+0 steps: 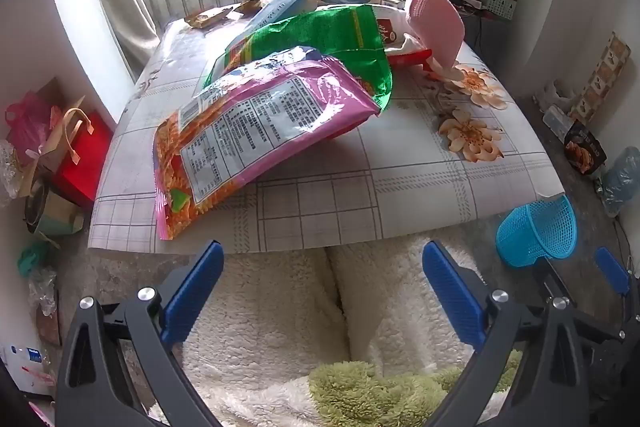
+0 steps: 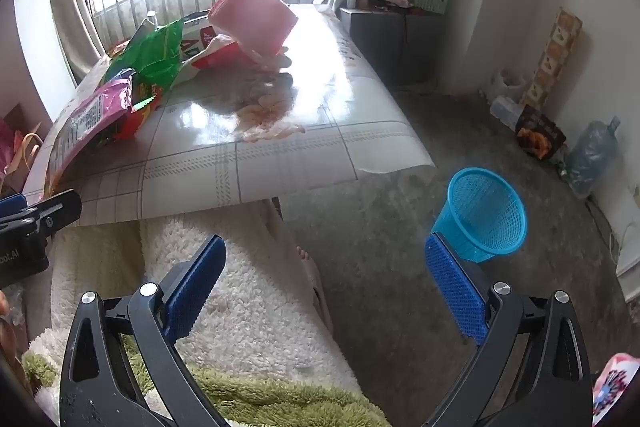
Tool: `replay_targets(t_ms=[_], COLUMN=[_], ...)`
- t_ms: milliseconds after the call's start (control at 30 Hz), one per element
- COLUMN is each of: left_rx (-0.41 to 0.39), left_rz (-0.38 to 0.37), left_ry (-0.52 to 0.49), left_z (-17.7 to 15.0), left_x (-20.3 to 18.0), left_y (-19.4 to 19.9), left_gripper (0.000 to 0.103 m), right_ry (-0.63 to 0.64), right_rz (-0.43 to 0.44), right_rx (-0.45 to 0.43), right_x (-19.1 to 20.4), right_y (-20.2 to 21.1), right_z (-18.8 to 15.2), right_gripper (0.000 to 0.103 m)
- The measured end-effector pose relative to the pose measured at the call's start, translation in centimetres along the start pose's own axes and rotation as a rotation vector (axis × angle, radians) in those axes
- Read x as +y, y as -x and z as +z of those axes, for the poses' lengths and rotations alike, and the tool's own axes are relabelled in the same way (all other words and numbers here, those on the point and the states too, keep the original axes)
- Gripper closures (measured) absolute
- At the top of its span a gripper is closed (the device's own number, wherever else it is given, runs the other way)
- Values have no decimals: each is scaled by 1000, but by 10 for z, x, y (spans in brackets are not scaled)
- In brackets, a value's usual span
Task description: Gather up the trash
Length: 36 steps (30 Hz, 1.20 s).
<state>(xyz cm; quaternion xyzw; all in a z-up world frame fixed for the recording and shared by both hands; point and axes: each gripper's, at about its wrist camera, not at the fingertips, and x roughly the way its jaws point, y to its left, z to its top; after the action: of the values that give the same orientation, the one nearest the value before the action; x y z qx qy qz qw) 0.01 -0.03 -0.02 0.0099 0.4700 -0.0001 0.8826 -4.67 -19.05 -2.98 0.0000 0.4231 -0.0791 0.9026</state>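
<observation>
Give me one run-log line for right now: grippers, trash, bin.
left gripper: open, empty | right gripper: open, empty | pink snack bag: on table, untouched | blue basket: upright on floor, right of table

Both grippers tilt steeply downward over the person's fleece-covered lap. The left gripper has its blue fingers spread wide with nothing between them. The right gripper is likewise spread wide and empty.

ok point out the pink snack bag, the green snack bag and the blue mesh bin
pink foil snack bag (image 1: 256,131), left wrist view, white label panel
green foil snack bag (image 1: 336,35), left wrist view, upper face
blue plastic mesh bin (image 2: 486,215), right wrist view, side wall
</observation>
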Motion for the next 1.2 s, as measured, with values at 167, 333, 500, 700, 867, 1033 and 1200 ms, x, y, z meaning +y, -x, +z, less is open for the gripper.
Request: replay_targets(t_ms=[167, 333, 500, 700, 867, 1033, 1200], left_rx=[0, 1, 0, 0, 0, 1, 2], left_rz=[-4, -4, -3, -2, -1, 0, 0], left_ry=[3, 4, 4, 5, 4, 8, 8], left_z=[0, 0, 0, 0, 0, -2, -2], left_x=[0, 0, 2, 4, 4, 6, 6], left_y=[0, 0, -1, -1, -1, 0, -1], left_gripper=[5, 5, 5, 5, 6, 6, 6], right_ry=[0, 0, -1, 0, 0, 3, 3], right_rz=[3, 0, 1, 0, 0, 0, -2], right_rx=[4, 1, 3, 1, 2, 2, 2], right_x=[0, 0, 0, 1, 2, 3, 3], right_y=[-1, 0, -1, 0, 0, 0, 0], right_z=[0, 0, 2, 2, 2, 1, 1], right_gripper=[8, 8, 8, 8, 8, 8, 8])
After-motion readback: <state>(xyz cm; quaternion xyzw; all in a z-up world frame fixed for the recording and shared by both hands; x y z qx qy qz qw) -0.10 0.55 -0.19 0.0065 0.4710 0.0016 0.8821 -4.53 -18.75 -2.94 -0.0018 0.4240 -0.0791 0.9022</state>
